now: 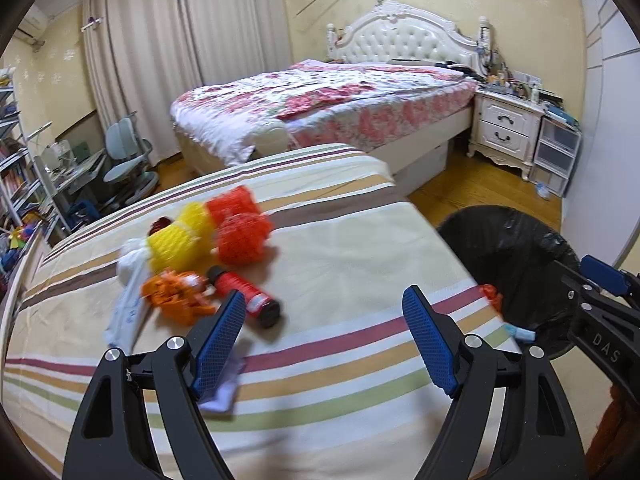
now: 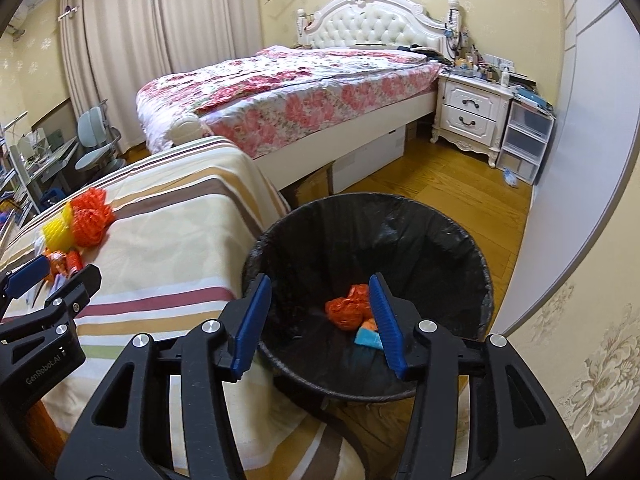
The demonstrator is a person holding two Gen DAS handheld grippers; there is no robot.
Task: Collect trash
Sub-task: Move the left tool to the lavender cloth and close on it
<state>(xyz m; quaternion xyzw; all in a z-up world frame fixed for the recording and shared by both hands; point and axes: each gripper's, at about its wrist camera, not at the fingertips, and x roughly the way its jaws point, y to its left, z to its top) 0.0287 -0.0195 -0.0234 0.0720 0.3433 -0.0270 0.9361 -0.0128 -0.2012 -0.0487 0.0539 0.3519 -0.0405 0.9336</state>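
Trash [image 1: 208, 256] lies heaped left of centre on the striped cloth [image 1: 340, 248]; left gripper [image 1: 324, 336] spread, empty, aimed there. Right gripper [image 2: 316, 320] spread over the bin [image 2: 460, 240], ready for drops.

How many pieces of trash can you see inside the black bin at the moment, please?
3: an orange crumpled bag in the middle of the bin, a small orange scrap and a blue piece beside it. The right gripper may hide more.
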